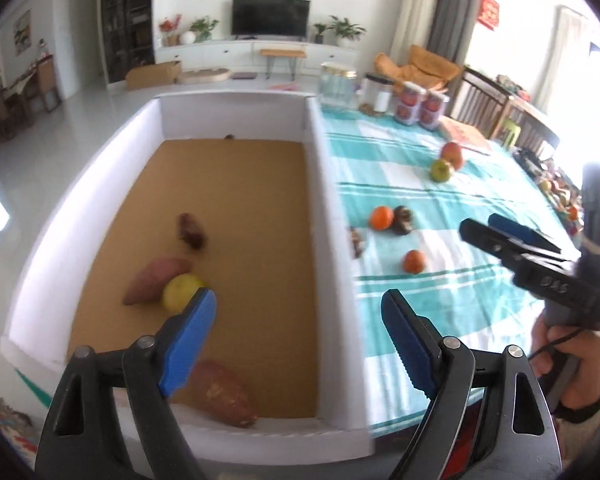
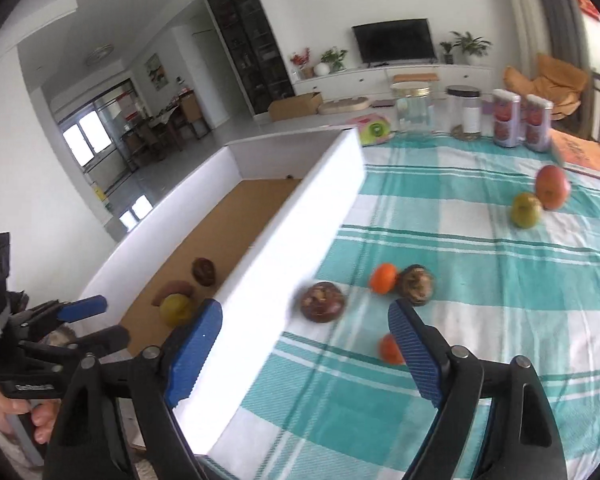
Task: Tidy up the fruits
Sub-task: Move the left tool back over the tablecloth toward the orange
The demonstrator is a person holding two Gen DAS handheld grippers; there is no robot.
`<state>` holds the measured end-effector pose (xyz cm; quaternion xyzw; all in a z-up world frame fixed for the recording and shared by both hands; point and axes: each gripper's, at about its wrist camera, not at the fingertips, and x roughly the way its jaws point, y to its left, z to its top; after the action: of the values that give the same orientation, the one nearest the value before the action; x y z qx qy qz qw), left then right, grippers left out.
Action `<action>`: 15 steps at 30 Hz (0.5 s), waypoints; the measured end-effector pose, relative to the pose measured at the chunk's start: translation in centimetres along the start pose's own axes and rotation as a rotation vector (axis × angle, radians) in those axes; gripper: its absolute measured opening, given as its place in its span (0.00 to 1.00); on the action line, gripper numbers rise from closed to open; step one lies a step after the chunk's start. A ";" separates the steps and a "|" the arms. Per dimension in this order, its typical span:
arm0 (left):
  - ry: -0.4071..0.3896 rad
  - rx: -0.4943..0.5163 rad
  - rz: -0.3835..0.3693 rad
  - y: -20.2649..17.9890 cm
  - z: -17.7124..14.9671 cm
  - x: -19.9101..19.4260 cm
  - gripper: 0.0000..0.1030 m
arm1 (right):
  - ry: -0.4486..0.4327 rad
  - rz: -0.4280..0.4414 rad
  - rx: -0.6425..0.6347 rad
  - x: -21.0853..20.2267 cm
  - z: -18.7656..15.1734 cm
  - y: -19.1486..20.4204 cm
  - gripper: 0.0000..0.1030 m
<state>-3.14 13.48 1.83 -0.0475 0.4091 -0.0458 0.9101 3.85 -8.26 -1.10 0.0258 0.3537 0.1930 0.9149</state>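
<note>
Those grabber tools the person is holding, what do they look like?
Each gripper, left and right, is a black plastic frame with silver rivets and two ribbed blue finger pads. The right one has a pistol handle with white lettering, held by a bare hand in a dark cuff.

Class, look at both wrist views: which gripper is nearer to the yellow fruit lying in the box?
Left. The left gripper hovers over the box, with the yellow fruit just beyond its finger. The right gripper hangs outside the box wall, over the tablecloth.

the box (image 1: 332, 216) sits left of the tablecloth (image 1: 440, 288); jars (image 1: 420, 106) stand at its far edge.
</note>
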 end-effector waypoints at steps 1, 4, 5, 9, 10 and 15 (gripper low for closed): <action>-0.004 0.031 -0.045 -1.9 0.1 0.4 0.84 | -0.016 -0.080 0.019 -0.2 -1.0 -1.8 0.87; 0.024 0.099 -0.162 -7.2 -0.1 2.7 0.85 | -0.008 -0.246 0.098 -0.1 -3.4 -6.9 0.87; 0.030 0.106 -0.189 -8.7 -0.3 3.7 0.85 | -0.003 -0.288 0.122 0.1 -4.2 -8.3 0.87; 0.050 0.095 -0.196 -11.5 -1.7 8.0 0.85 | 0.009 -0.379 0.223 -0.6 -6.1 -12.5 0.87; 0.045 0.103 -0.171 -12.1 -2.0 9.1 0.85 | 0.012 -0.369 0.258 -0.7 -6.1 -13.3 0.87; 0.024 0.204 -0.010 -12.9 -4.4 12.7 0.85 | 0.056 -0.430 0.293 -0.6 -7.2 -14.6 0.88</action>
<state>1.37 -1.10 -8.88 0.0438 0.4128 -0.0921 0.9051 3.60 -22.63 -8.73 0.0768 0.4007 -0.0584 0.9111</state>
